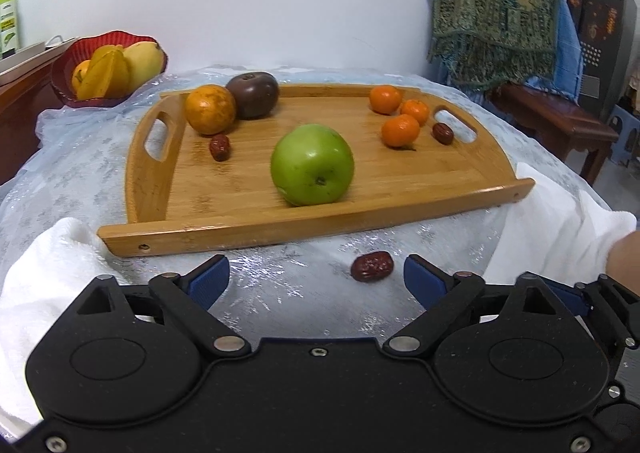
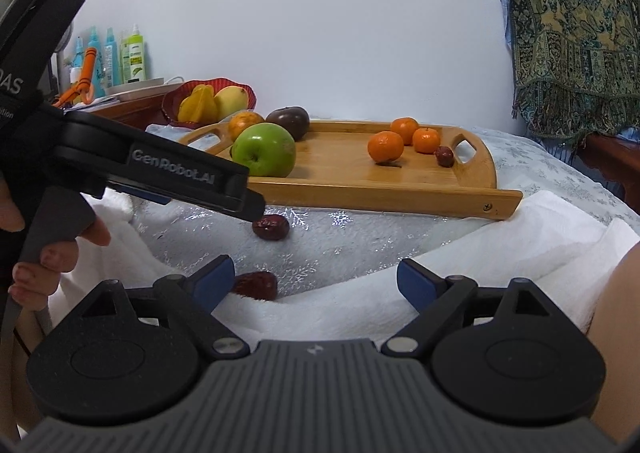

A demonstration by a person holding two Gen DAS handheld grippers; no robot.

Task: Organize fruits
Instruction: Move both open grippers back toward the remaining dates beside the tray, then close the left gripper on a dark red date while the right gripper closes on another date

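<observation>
A wooden tray (image 1: 400,189) (image 2: 360,189) holds a green apple (image 1: 312,165) (image 2: 265,149), an orange (image 1: 210,109), a dark purple fruit (image 1: 254,94), three tangerines (image 1: 400,130) (image 2: 385,146) and two red dates (image 1: 219,147) (image 1: 443,133). My left gripper (image 1: 316,277) is open, with a loose red date (image 1: 372,266) (image 2: 270,227) on the cloth just inside its right finger. My right gripper (image 2: 316,279) is open and empty; another red date (image 2: 258,285) lies by its left finger. The left gripper's body (image 2: 160,169) shows in the right wrist view.
A red bowl (image 1: 80,93) (image 2: 176,109) with starfruit and a mango stands at the back left on a wooden cabinet. White towels (image 1: 48,273) (image 2: 480,265) lie at the table's front corners. Bottles (image 2: 132,57) stand at the far left. A patterned cloth (image 1: 492,5) hangs at the right.
</observation>
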